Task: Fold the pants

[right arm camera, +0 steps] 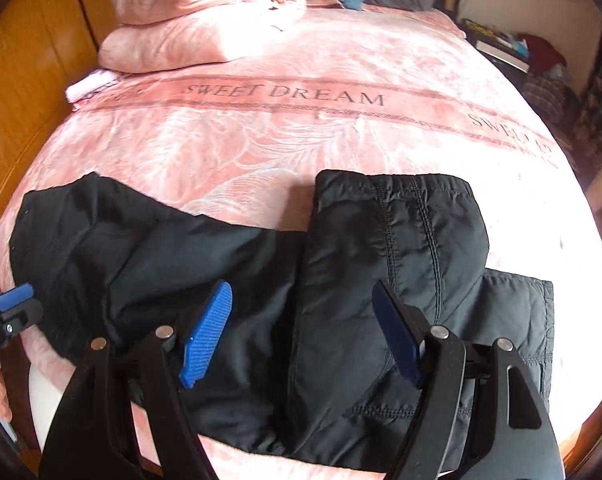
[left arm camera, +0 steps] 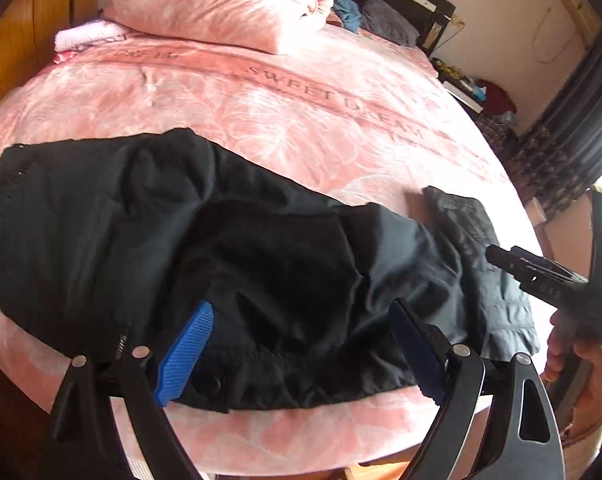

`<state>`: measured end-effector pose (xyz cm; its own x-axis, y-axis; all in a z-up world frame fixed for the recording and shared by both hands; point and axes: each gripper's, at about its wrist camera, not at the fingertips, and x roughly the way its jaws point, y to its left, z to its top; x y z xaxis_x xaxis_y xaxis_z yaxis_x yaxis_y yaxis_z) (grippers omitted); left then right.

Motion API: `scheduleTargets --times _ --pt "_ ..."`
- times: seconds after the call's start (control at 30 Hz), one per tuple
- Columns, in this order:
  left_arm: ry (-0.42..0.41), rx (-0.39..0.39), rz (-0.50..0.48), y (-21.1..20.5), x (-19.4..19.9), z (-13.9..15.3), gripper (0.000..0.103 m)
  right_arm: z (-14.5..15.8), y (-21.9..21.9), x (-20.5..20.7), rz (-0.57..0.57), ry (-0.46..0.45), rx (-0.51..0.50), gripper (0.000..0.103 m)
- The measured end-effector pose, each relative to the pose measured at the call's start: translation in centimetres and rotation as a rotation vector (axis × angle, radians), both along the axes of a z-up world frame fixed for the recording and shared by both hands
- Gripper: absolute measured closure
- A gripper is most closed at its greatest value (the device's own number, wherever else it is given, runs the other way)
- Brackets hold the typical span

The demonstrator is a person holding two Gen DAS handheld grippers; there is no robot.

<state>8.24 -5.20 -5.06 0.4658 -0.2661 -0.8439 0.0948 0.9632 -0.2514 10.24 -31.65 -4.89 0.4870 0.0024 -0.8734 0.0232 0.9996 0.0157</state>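
Black pants (left arm camera: 221,248) lie across the near edge of the pink bed (left arm camera: 301,92), crumpled, with one end folded back on itself at the right (right arm camera: 397,240). My left gripper (left arm camera: 301,344) is open, its blue pads (left arm camera: 189,348) wide apart just above the pants' near edge, holding nothing. My right gripper (right arm camera: 305,328) is open too, hovering over the folded part, empty. The right gripper also shows at the right edge of the left wrist view (left arm camera: 541,276). The left gripper's tip shows at the left edge of the right wrist view (right arm camera: 13,304).
Folded pink quilts (right arm camera: 205,12) and a white cloth (right arm camera: 91,84) lie at the head of the bed. A wooden wall panel (right arm camera: 29,92) runs along the left. A cluttered nightstand (right arm camera: 513,48) stands at the far right.
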Motion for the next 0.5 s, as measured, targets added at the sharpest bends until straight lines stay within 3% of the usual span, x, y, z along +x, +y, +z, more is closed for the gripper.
scheduleTargets --times 0.1,0.33,0.37,0.4,0.43,0.5 --pt "0.034 0.080 0.022 0.1 2.6 -2.0 0.013 -2.4 -0.1 2.5 -0.099 0.055 -0.084 0.030" --pt "0.090 0.101 -0.006 0.4 4.5 -5.2 0.013 -6.5 0.4 5.9 -0.196 0.157 -0.194 0.031" --pt "0.093 0.100 -0.009 0.5 4.5 -5.5 0.013 -6.6 0.2 6.1 -0.211 0.160 -0.205 0.040" --pt "0.097 0.100 -0.011 0.5 4.4 -5.7 0.013 -6.6 0.0 6.1 -0.233 0.157 -0.217 0.059" --pt "0.098 0.100 -0.011 0.5 4.3 -5.8 0.013 -6.5 -0.4 6.0 -0.252 0.153 -0.211 0.067" --pt "0.091 0.100 -0.022 0.6 4.0 -6.0 0.013 -6.0 -1.4 5.4 -0.270 0.143 -0.157 0.093"
